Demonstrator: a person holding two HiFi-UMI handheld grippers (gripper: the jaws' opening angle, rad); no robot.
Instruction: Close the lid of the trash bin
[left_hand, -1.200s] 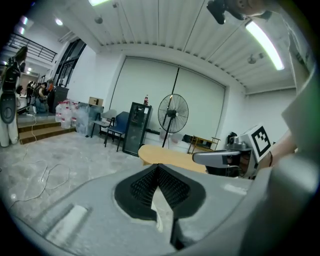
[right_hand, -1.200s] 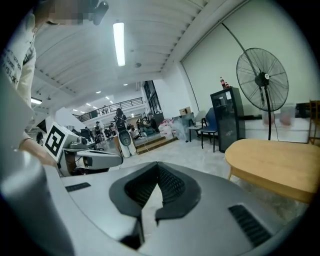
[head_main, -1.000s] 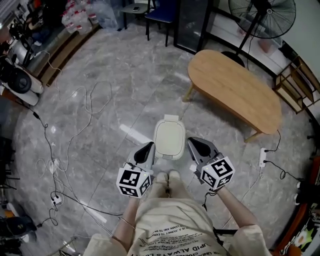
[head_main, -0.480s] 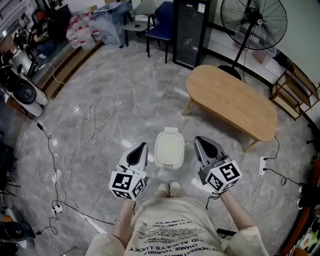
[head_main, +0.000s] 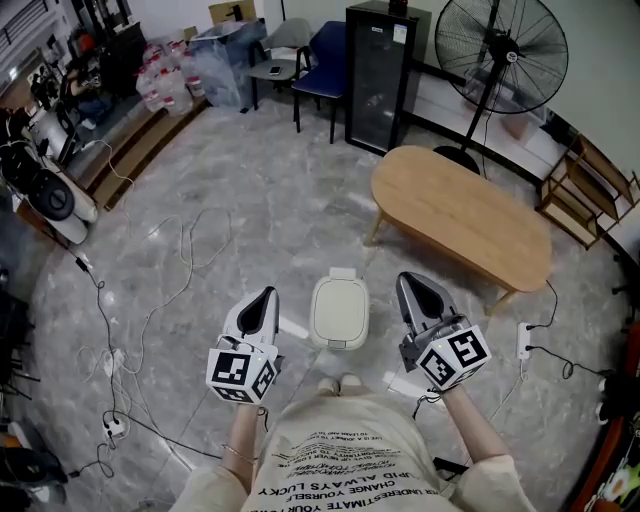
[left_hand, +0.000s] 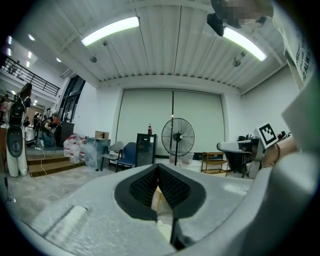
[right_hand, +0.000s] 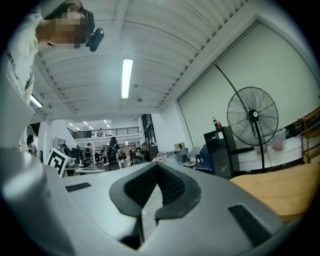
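Judging the closing done: the trash bin (head_main: 338, 344) stands on the floor (head_main: 200, 270), lid (head_main: 339, 310) flat, between my left tool (head_main: 262, 297) and right tool (head_main: 412, 283), both pinched together, empty. Next I need only stay clear.

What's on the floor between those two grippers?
In the head view, the white trash bin, lid down, stands between the left gripper and right gripper, touching neither.
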